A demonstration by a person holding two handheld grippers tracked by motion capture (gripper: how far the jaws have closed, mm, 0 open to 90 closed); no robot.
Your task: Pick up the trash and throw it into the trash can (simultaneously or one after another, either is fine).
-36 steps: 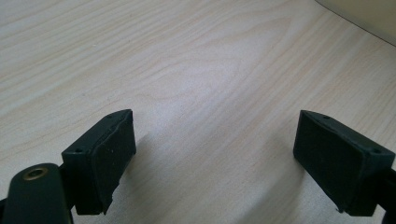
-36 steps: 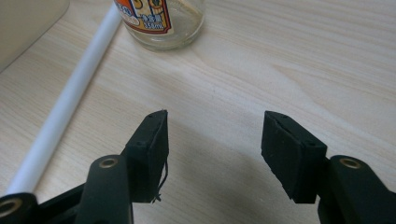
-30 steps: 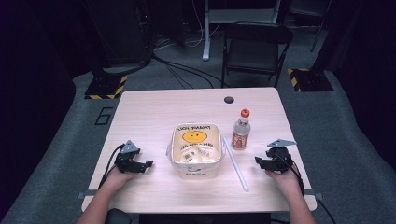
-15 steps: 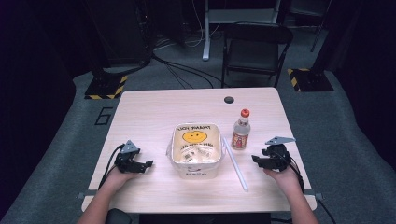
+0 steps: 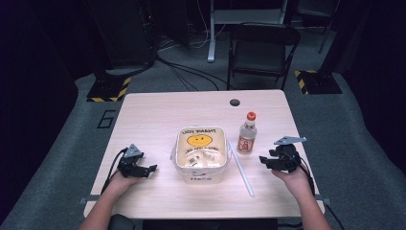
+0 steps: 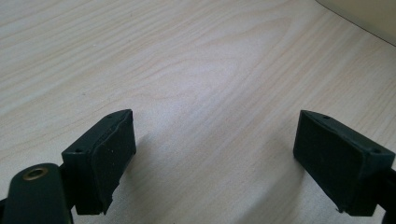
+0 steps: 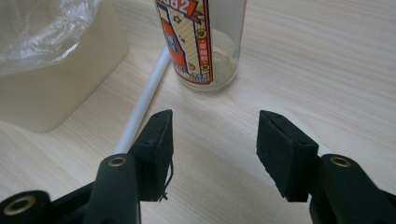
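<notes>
The step in hand looks like an approach. The right gripper [image 5: 262, 160] is held off the bench [image 5: 158, 110] on the near right side, pointing at the small clear bottle [image 5: 247, 134] with the orange cap and printed label. In the right gripper view that bottle [image 7: 205, 42] stands upright just ahead of the fingers [image 7: 156, 144], which are about half open with nothing between them; they have just been closing a little. The left gripper [image 5: 152, 168] rests low near the left edge, its fingers [image 6: 105, 156] spread wide over bare wood, holding nothing.

The next move, I judge, calls for carrying the right gripper forward until the bottle's body sits between the pads, then closing squarely on it, low enough not to tip it.

A long white straw [image 5: 241, 167] lies flat on the bench between the bottle and the cream container [image 5: 201, 153], which has a smiley-face lid and plastic wrap. The straw [image 7: 140, 107] runs just beside the bottle's base and passes close to one finger, so a low approach could nudge it. The container [image 7: 56, 88] stands near the bottle on that same side, leaving little room there.
</notes>
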